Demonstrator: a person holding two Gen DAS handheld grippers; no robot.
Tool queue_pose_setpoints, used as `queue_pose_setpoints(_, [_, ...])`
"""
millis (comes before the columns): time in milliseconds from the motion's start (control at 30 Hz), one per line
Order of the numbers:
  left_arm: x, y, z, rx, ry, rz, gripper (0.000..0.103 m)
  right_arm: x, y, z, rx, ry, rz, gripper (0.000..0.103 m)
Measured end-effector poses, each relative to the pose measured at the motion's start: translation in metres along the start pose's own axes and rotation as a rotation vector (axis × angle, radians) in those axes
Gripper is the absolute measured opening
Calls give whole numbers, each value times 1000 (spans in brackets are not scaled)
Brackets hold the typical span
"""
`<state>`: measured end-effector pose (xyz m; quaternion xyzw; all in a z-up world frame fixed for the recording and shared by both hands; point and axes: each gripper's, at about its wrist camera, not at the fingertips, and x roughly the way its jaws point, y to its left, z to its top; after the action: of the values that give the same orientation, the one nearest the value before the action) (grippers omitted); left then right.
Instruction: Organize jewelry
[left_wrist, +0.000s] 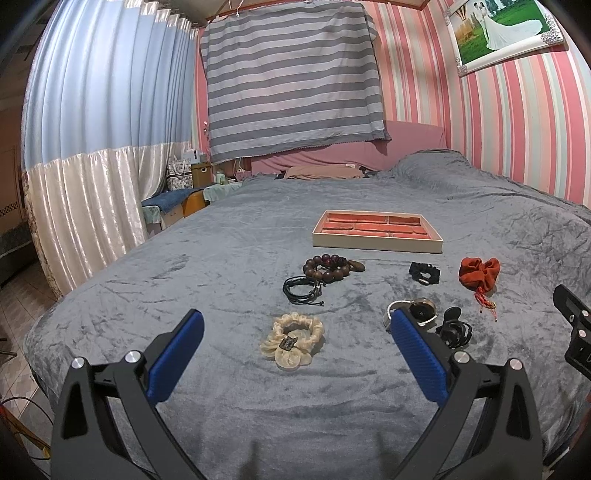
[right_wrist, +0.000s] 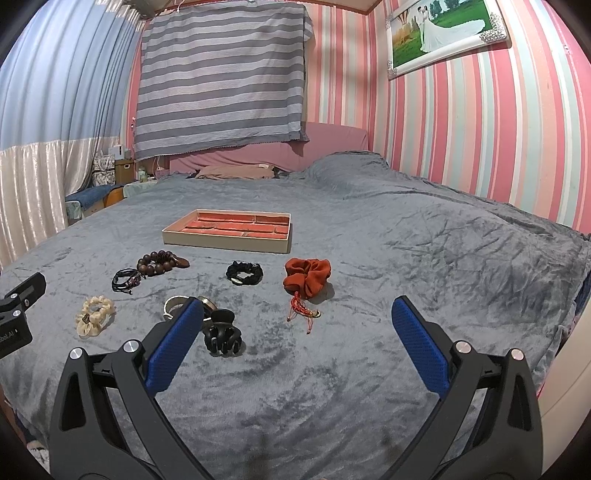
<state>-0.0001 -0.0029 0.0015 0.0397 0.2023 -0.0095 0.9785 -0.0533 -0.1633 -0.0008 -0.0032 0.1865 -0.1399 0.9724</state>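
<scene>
On the bed (left_wrist: 147, 280), under a grey plush blanket, the jewelry lies scattered in front of a shallow tray (left_wrist: 376, 242) with red-lined compartments. The tray sits farther back, its long axis running left to right, and holds nothing.

Going left to right in the left wrist view: the cream scrunchie (left_wrist: 293, 341) lies nearest, directly between the spread fingers of the left gripper (left_wrist: 295, 325), which hovers above the blanket with its fingers wide and holding nothing. Behind it sit a black cord bracelet (left_wrist: 303, 290) and, touching it, a brown bead bracelet (left_wrist: 327, 267). A metal bangle (left_wrist: 397, 306) is partly hidden by the gripper's blue finger (left_wrist: 417, 354), a round watch-like piece (left_wrist: 424, 310) overlapping it. Just beside lies a black claw clip (left_wrist: 454, 328). Farther back is a black scrunchie (left_wrist: 424, 273), then a rust scrunchie (left_wrist: 479, 273) with a red tasselled cord (left_wrist: 485, 300) trailing toward the camera.

The right gripper (right_wrist: 295, 314) also hovers wide and empty, to the right of the claw clip.
</scene>
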Motion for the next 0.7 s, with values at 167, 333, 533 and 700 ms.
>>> queue_pose_setpoints(167, [1, 0, 0, 0, 1, 4, 99, 0, 0, 0, 1, 0, 1, 99])
queue_pose_setpoints(333, [2, 1, -1, 1, 3, 1, 99, 0, -1, 0, 1, 1, 1, 99])
queue_pose_setpoints(533, [3, 1, -1, 1, 6, -2, 99, 2, 1, -3, 0, 2, -2, 99])
queue_pose_setpoints(700, [5, 2, -3, -1, 12, -5, 99, 4, 2, -6, 2, 7, 1, 99])
